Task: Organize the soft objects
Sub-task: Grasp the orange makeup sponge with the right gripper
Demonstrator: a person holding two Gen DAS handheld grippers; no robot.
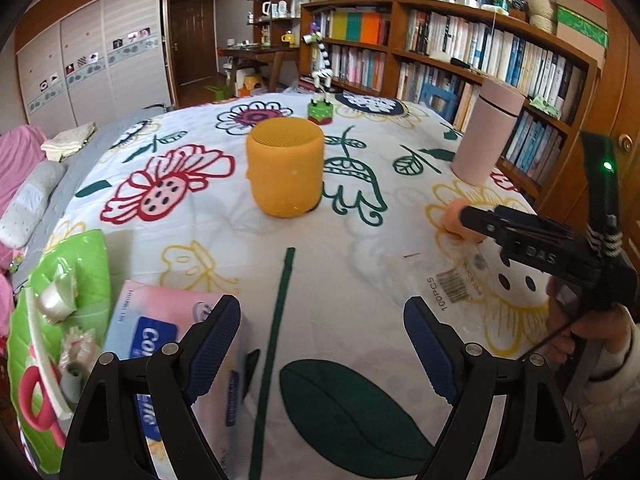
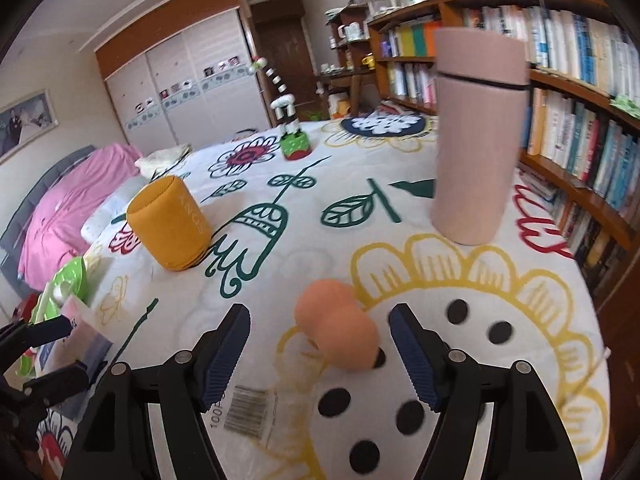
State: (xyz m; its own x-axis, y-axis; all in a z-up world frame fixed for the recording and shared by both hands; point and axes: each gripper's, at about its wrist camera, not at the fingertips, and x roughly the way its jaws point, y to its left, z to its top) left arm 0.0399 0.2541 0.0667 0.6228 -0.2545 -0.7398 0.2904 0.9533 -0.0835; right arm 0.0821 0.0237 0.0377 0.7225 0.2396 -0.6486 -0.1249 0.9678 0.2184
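Sponge: peach gourd-shaped makeup sponge (image 2: 340, 330) lies on my flowered bedspread (image 2: 360, 216), near its right edge.
Right gripper (image 2: 320, 346): spread, straddling the sponge without touching.
Left gripper (image 1: 322, 346): spread, empty.
Writing: clear plastic bag (image 2: 256, 412) reads "100PCS"; orange cylindrical speaker (image 2: 170, 222) reads "SONY".
Room: wooden bookshelf (image 1: 480, 52) behind.

Left tool (image 1: 322, 344) and right tool (image 2: 320, 350) both gape wide.
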